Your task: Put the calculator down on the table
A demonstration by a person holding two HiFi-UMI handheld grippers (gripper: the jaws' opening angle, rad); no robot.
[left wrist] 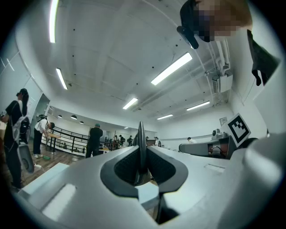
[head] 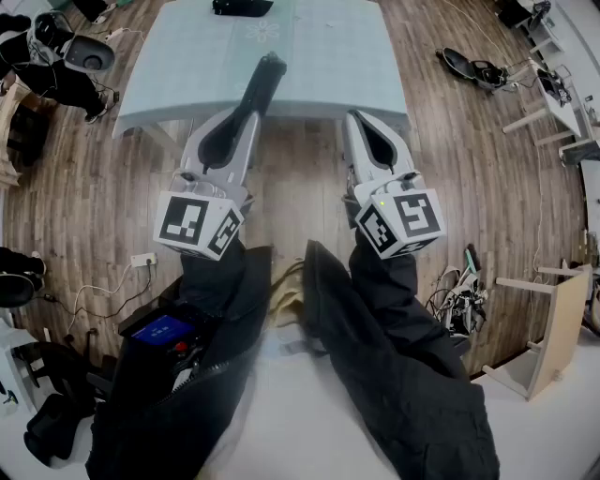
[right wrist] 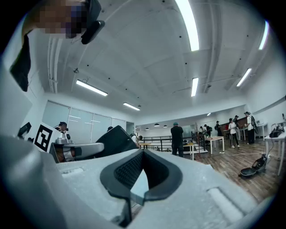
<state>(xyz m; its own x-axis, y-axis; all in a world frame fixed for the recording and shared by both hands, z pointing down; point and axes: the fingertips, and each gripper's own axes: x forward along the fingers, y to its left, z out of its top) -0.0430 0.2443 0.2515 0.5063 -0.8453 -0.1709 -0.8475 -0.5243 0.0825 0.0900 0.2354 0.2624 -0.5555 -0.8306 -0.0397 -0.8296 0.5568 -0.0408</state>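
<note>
Grips the calculator (head: 260,86) in the left claw (head: 247,116), clenched on its lower end with a pad pressed to each face. Holds it edge-on, a thin dark slab jutting forward past the fingertips, in the air and not yet down on the pale green counter (head: 309,56). From the head view, overlaps the counter's near edge. In the left gripper view, just a narrow dark blade upright between the ribbed pads. In the right gripper view, a tilted black slab off to the left.

Carries the right claw (head: 360,122) clenched tip to tip, nothing between the pads, just beside the left and level with it.

At the counter's far edge, a small black object (head: 242,7), too cut off to name. Under both claws, wood-plank floor (head: 450,141). Behind the marker cubes (head: 199,225), dark sleeves (head: 394,356).
</note>
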